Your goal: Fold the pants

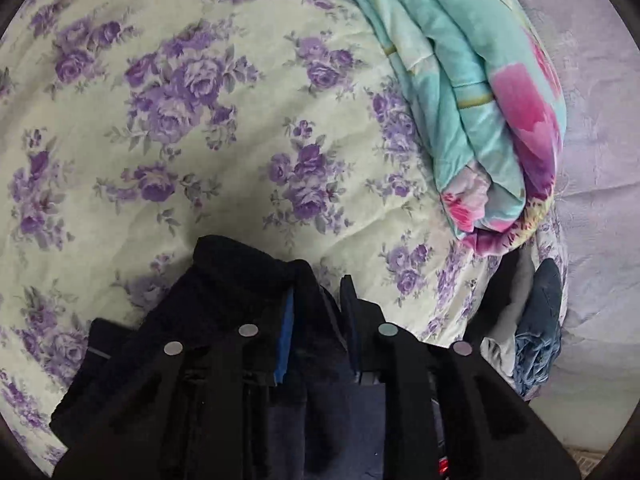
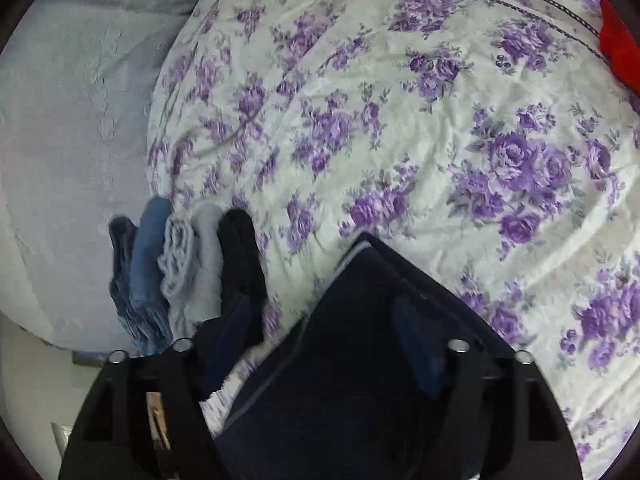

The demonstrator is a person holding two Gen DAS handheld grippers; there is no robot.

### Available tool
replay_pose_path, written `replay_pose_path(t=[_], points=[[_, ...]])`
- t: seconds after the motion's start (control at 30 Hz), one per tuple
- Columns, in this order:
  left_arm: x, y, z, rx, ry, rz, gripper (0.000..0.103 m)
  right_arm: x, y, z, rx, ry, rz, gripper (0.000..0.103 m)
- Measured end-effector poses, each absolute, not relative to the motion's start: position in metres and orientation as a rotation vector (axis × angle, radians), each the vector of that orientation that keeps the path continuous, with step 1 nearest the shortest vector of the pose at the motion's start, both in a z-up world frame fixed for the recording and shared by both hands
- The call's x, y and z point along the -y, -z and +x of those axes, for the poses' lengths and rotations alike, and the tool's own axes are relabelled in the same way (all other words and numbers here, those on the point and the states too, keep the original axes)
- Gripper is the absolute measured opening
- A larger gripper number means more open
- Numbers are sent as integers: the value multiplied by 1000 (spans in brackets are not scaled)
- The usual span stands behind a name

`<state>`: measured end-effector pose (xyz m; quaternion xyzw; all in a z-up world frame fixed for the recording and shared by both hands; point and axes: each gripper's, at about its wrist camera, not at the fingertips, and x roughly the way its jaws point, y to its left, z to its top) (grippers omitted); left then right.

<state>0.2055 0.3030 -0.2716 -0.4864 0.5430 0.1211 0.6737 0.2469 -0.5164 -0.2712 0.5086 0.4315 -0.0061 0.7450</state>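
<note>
Left wrist view: dark navy folded fabric pants (image 1: pixel 224 300) lying on the purple-rose floral bedspread (image 1: pixel 180 120) near its edge beside the stacked folded clothes (image 2: pixel 188 272), left gripper (image 1: pixel 316 312) narrowly parted, right gripper (image 2: pixel 320 360) spread wide over them, seemingly set down to join the stack.

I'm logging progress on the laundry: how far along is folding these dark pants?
Done: the dark pants lie folded into a compact rectangle on the floral bedspread. In hand: the right gripper stands open over them; the left gripper, nearly closed, has fabric in its gap. Left: probably release and adding them to the stack of folded clothes.
</note>
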Motion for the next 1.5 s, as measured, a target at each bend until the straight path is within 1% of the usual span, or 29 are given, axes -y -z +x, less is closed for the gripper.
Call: replay_pose_path(t=[0.07, 0.2, 0.23, 0.3, 0.33, 0.37, 0.43, 0.5, 0.53, 0.57, 0.6, 0.67, 0.7, 0.73, 0.8, 0.9, 0.93, 1.0, 1.07, 1.1, 1.13, 1.17, 1.2, 1.23, 1.27, 1.3, 1.5], points=[[-308, 274, 206, -1211, -243, -1121, 26, 526, 264, 246, -887, -39, 1129, 78], [-324, 269, 211, -1262, -201, -1128, 26, 548, 240, 223, -895, -48, 991, 78], [-328, 265, 213, -1266, -218, -1103, 23, 550, 235, 213, -919, -24, 910, 78], [-344, 239, 218, -1217, -367, -952, 27, 550, 233, 192, -977, -5, 751, 78], [-352, 225, 219, -1192, -431, -907, 36, 547, 236, 181, -1013, 6, 689, 78], [-365, 216, 216, -1165, -458, -934, 41, 546, 241, 170, -1040, -2, 671, 76], [-374, 204, 211, -1150, -473, -963, 41, 545, 256, 150, -1060, -46, 715, 61], [-364, 189, 210, -1167, -459, -875, 46, 543, 268, 139, -1055, -75, 750, 53], [-354, 184, 207, -1174, -439, -839, 54, 542, 274, 137, -1050, -82, 775, 51], [-343, 180, 205, -1178, -410, -815, 58, 543, 282, 136, -1044, -72, 807, 51], [-328, 178, 201, -1186, -364, -791, 59, 545, 289, 136, -1029, -80, 858, 49], [-305, 179, 194, -1218, -299, -751, 59, 548, 299, 139, -972, -106, 967, 34], [-290, 181, 189, -1243, -272, -729, 59, 548, 298, 139, -958, -93, 977, 14], [-278, 184, 186, -1264, -248, -716, 60, 546, 295, 140, -949, -103, 969, 7], [-255, 191, 179, -1306, -197, -693, 62, 543, 277, 139, -920, -128, 969, 6], [-233, 199, 162, -1331, -144, -667, 67, 544, 247, 133, -823, -205, 1081, 6], [-227, 202, 158, -1340, -133, -663, 69, 545, 243, 128, -789, -223, 1127, 6], [-219, 211, 144, -1362, -119, -660, 70, 548, 251, 120, -762, -221, 1206, 6], [-211, 223, 137, -1403, -115, -651, 70, 550, 281, 116, -866, -128, 1223, 12], [-210, 226, 134, -1411, -118, -645, 70, 549, 297, 114, -954, -86, 1207, 25], [-208, 227, 130, -1414, -120, -639, 70, 549, 309, 110, -1003, -66, 1204, 39], [-208, 226, 126, -1410, -116, -639, 70, 551, 315, 100, -975, -75, 1246, 42], [-208, 223, 120, -1401, -108, -641, 70, 552, 316, 90, -918, -97, 1284, 46], [-210, 220, 115, -1393, -102, -643, 70, 553, 312, 81, -875, -123, 1281, 54], [-212, 217, 110, -1387, -100, -644, 70, 551, 309, 76, -862, -135, 1251, 56], [-214, 216, 105, -1381, -105, -648, 70, 549, 308, 75, -866, -142, 1219, 57], [-227, 216, 76, -1375, -138, -715, 71, 518, 308, 110, -912, -175, 995, 56]])
